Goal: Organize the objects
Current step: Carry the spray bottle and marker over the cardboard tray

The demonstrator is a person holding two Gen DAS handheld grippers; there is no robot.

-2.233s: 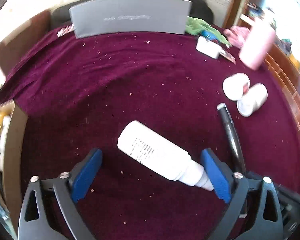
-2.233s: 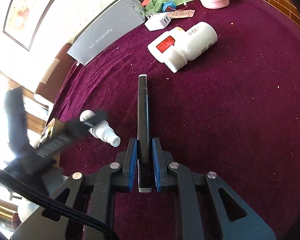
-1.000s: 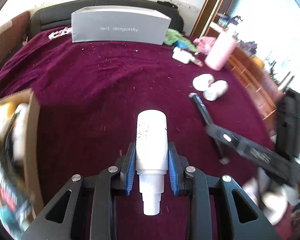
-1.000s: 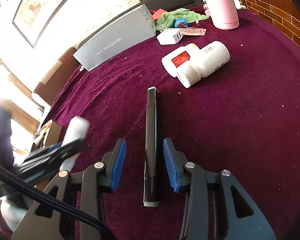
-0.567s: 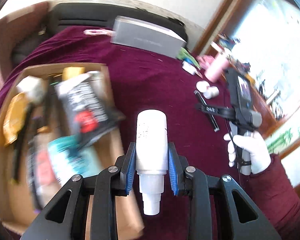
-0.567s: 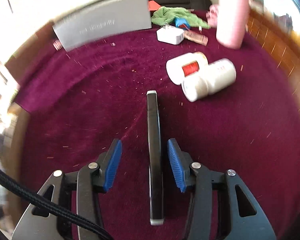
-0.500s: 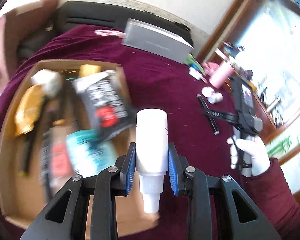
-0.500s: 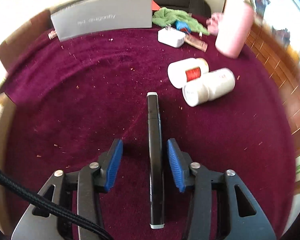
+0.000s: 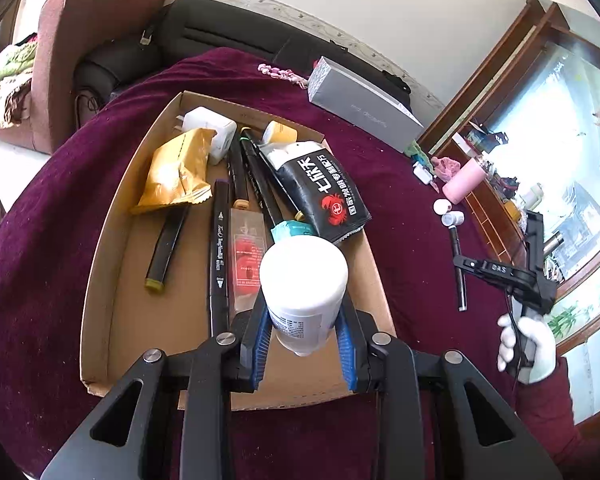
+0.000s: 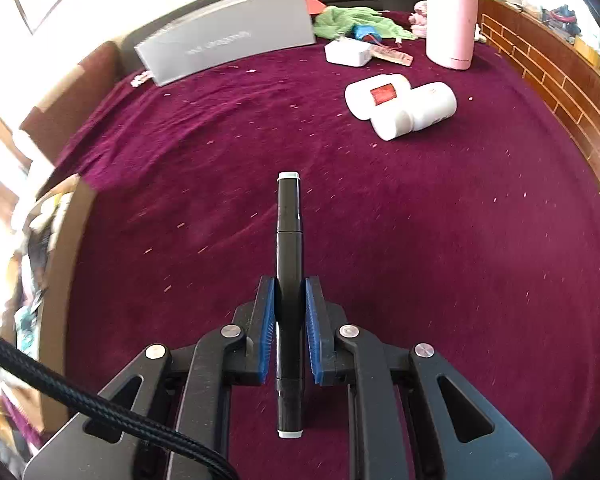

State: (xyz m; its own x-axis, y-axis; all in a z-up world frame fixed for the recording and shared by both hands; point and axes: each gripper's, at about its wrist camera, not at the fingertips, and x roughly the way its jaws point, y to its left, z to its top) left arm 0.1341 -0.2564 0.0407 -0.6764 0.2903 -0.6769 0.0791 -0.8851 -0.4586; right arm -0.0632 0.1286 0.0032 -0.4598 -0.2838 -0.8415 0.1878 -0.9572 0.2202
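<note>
Spray bottle (image 9: 303,280) now over cardboard box (image 9: 100,280); right tongs (image 10: 290,312) newly clamped on marker (image 10: 288,240)

A lived-in home is suggested: a table draped in a maroon cloth (image 10: 420,220), a black sofa (image 9: 228,32) at twelve o'clock, a wooden cabinet (image 9: 496,200) at three o'clock, and a cushioned armchair (image 9: 80,40) at ten o'clock.

cardboard box (image 9: 100,280) on cloth (image 10: 420,240), left side | snack bags (image 9: 324,188), markers (image 9: 219,248) inside (overlapping) | two bottles (image 10: 404,108) far right, tumbler (image 10: 450,16) behind them | long box (image 10: 228,36) at back edge
</note>
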